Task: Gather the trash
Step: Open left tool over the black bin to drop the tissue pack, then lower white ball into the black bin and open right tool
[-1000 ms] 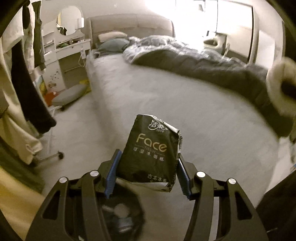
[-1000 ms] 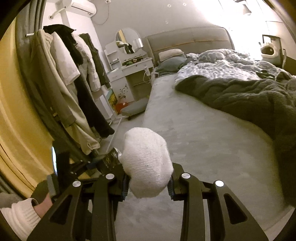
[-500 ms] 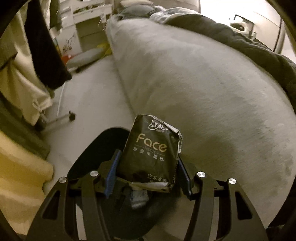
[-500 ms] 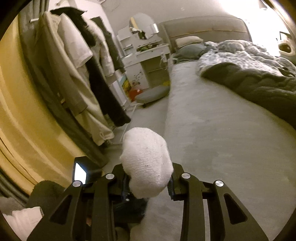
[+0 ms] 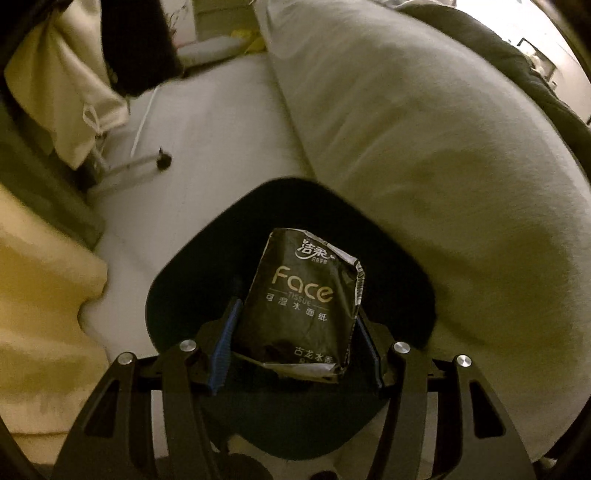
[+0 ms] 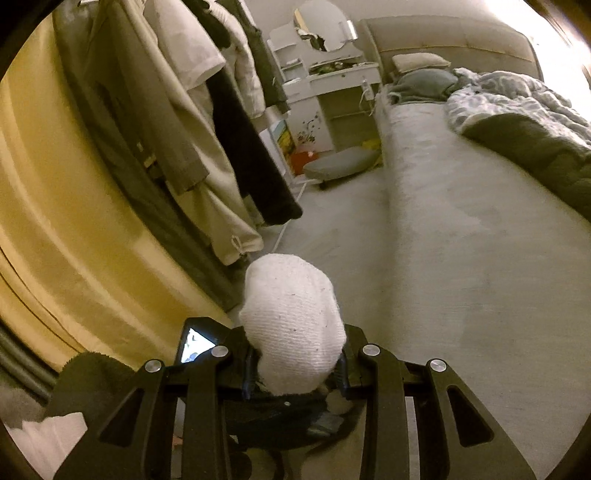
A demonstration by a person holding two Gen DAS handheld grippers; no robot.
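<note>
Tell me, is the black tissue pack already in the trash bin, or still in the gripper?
Still gripped. The left gripper is shut on the tissue pack, which is above the dark bin.

Right wrist view. Right gripper (image 6: 295, 373) is closed on a white knitted bundle (image 6: 293, 332), which stands up between the fingers and bulges above them. Below the gripper: the dark opening of a bin (image 6: 291, 417), with pale scraps partly visible inside. A small lit screen (image 6: 194, 341) sits just left of the bundle. Bed (image 6: 461, 240) fills the right side, with a dark blanket (image 6: 535, 155) over its far part and pillows (image 6: 417, 61) at the headboard. Clothes (image 6: 207, 122) hang at left, in front of a yellow curtain (image 6: 55, 221). White vanity with mirror (image 6: 325, 29) stands in the background.
</note>
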